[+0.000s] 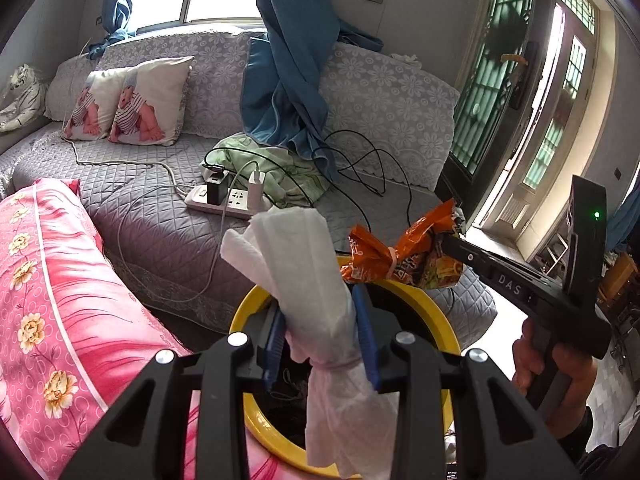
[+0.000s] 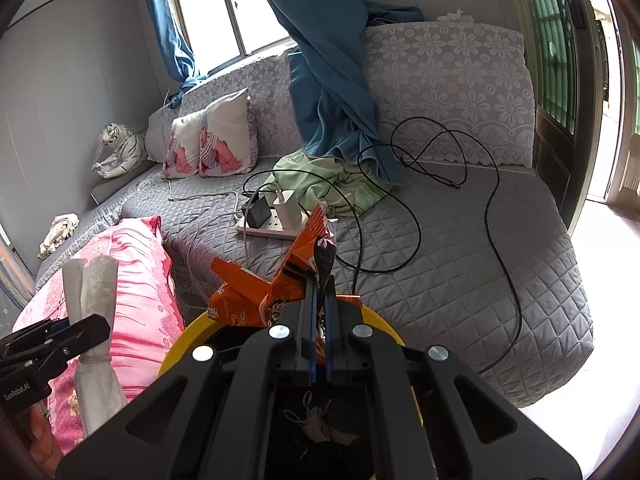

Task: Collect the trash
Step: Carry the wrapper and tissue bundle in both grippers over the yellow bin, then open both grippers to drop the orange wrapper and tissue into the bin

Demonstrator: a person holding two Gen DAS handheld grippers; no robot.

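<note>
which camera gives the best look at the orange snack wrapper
The left wrist view: the orange snack wrapper shows side-on and nearly whole, pinched at one end by the right gripper above the yellow bin. In the right wrist view the wrapper is partly hidden behind that gripper's own fingers.

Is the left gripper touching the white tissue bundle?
Touching. The left wrist view shows the left gripper with its blue pads pressed on the white tissue bundle.
</note>
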